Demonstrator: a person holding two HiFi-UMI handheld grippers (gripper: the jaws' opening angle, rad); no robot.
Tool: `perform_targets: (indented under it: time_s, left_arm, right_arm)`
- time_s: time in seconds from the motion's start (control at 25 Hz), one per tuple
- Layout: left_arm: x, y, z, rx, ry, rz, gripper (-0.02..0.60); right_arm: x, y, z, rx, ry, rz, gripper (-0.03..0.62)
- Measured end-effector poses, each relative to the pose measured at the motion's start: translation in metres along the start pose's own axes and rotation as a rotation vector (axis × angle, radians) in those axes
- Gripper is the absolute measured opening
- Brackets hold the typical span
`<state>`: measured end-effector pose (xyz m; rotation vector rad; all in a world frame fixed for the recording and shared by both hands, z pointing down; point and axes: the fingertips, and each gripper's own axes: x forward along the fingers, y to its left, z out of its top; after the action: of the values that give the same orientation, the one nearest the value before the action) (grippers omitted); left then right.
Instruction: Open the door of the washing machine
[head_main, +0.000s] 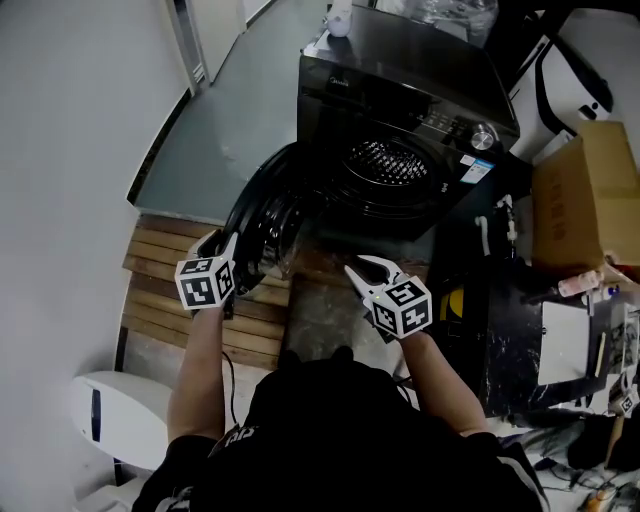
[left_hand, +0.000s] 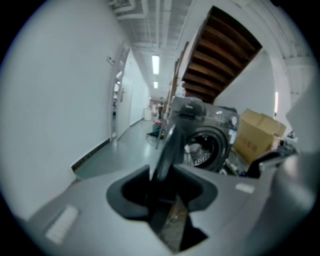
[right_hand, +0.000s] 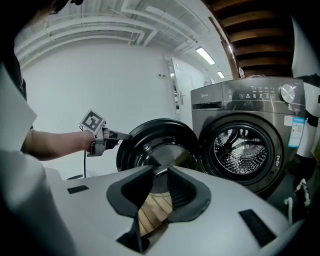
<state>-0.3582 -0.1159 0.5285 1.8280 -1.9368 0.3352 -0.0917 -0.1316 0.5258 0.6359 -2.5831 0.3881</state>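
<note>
The dark grey washing machine (head_main: 400, 90) stands ahead with its round door (head_main: 265, 205) swung out to the left, leaving the steel drum (head_main: 388, 162) in plain sight. My left gripper (head_main: 243, 255) is at the door's outer rim. In the left gripper view the door's edge (left_hand: 167, 150) runs between the jaws of the left gripper (left_hand: 172, 172), with a gap beside it, so the jaws stand open around it. My right gripper (head_main: 360, 266) hovers low in front of the machine, open with nothing between its fingers. The right gripper view shows the door (right_hand: 160, 145) and drum (right_hand: 242, 150).
A cardboard box (head_main: 590, 190) and a cluttered black bench (head_main: 520, 340) stand right of the machine. A wooden slat platform (head_main: 160, 290) lies under my left arm, with a white appliance (head_main: 110, 410) at the lower left. Grey floor (head_main: 230, 120) runs along the white wall.
</note>
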Motion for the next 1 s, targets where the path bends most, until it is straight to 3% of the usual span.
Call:
perform_targets:
  time_s: [0.28,0.48,0.76,1.0]
  left_arm:
    - [-0.003,0.004,0.011,0.048,-0.038,0.013,0.163]
    - [-0.017,-0.033,0.054,0.105,-0.158,0.012,0.183]
    - [-0.012,-0.149,0.109,0.126,-0.304,-0.195,0.179]
    - [0.006,-0.231,0.114,0.134,-0.278,-0.385,0.162]
  right_arm:
    - [-0.008,-0.007,-0.005,0.020,0.005,-0.031,0.077]
    - [-0.025,-0.023,0.003,0.015,-0.032,-0.050,0.074]
    - [-0.071,-0.076,0.015,0.029,-0.110,-0.104,0.044]
    - [-0.116,-0.116,0.027,0.043,-0.192,-0.142,0.021]
